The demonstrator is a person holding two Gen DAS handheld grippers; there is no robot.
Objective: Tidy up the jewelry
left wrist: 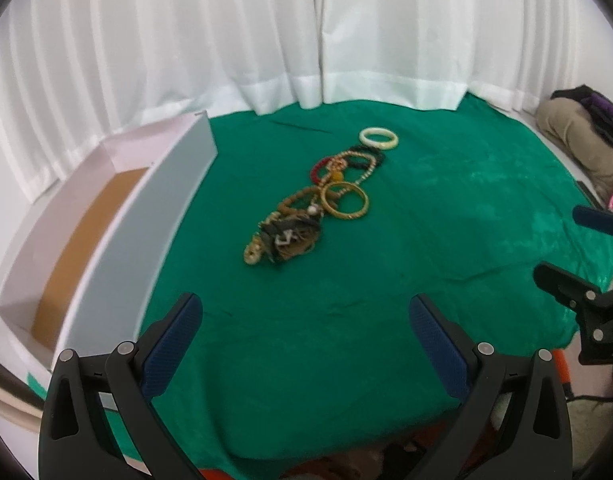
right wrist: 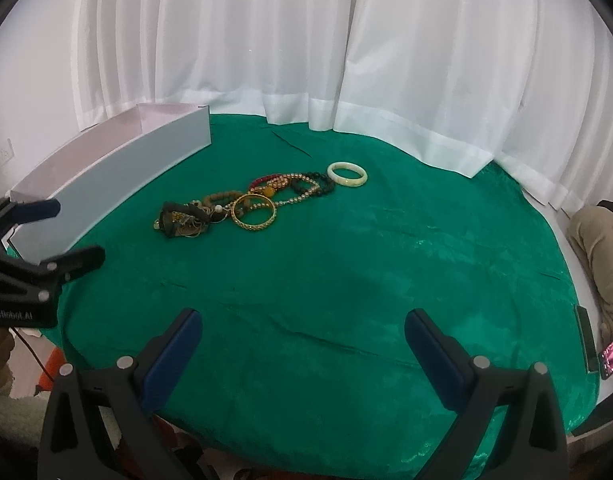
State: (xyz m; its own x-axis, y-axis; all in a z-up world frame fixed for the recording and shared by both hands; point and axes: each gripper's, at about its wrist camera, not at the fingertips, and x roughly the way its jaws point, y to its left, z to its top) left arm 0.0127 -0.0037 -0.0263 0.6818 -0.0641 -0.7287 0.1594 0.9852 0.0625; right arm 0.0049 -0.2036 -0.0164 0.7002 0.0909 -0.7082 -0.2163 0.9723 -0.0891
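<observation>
Risk: the tangled pile of beaded strands and dark bracelets (left wrist: 284,236) is knotted, so a pinch there likely drags neighbours along or snags the crinkled green cloth (left wrist: 346,320). Cleaner first picks: gold metal bangle (left wrist: 345,201), cream jade-like bangle (right wrist: 347,174). Left tongs (left wrist: 306,340) and right tongs (right wrist: 302,354) both spread wide, empty. Jewelry lies well ahead of both; long white open box (left wrist: 178,184) sits front-left.

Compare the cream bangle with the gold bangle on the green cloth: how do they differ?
The cream bangle is plain, pale and lies alone at the row's far end; the gold bangle is patterned, metallic-looking and overlaps the beaded pieces. The gold bangle's ring looks wider and thinner. Both lie flat on the green cloth.
</observation>
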